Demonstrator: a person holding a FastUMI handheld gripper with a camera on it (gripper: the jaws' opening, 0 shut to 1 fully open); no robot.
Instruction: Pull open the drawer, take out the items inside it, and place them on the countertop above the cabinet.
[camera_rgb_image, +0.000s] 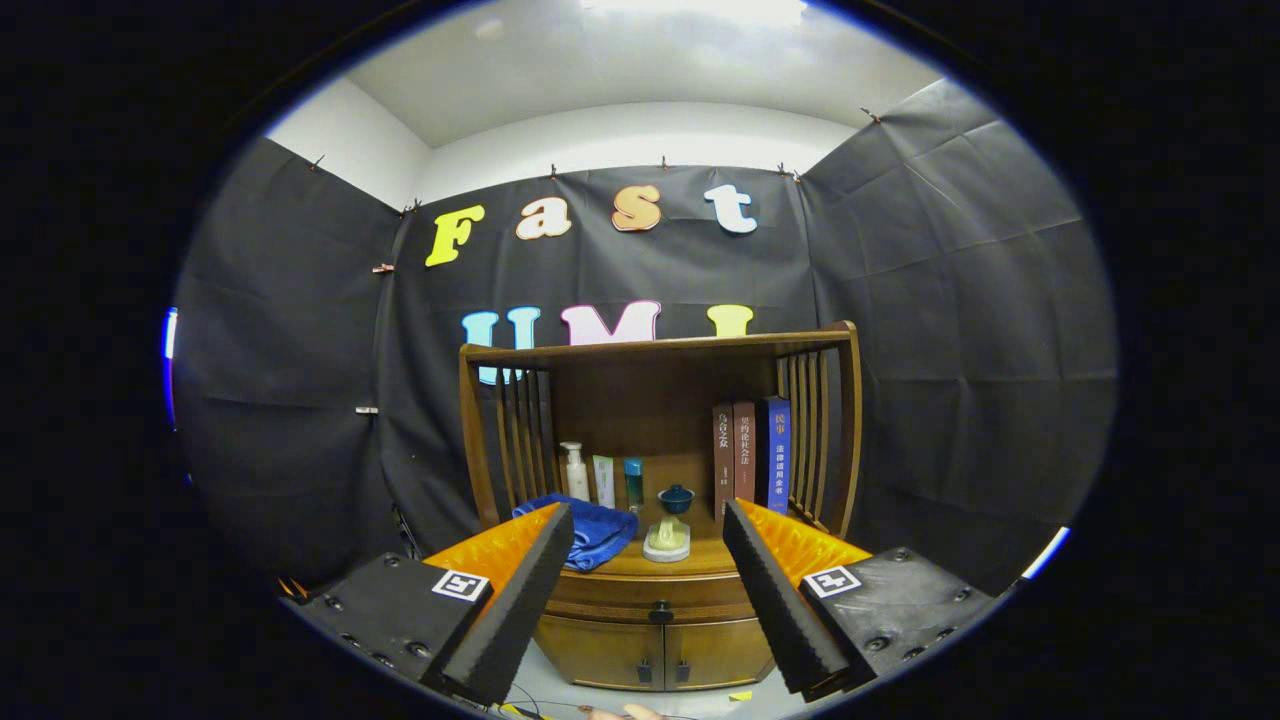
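Note:
A wooden cabinet stands against the booth wall beyond my fingers. Its drawer sits shut under the countertop, with a small dark knob at its middle. My gripper is open, held back from the cabinet, with nothing between its fingers. The knob lies below and beyond the gap between them. What the drawer holds is hidden.
On the countertop lie a blue cloth, a pale dish and a small blue cup. Bottles stand at the back left, three books at the back right. Slatted wooden sides and a top shelf frame the countertop. Two doors sit below the drawer.

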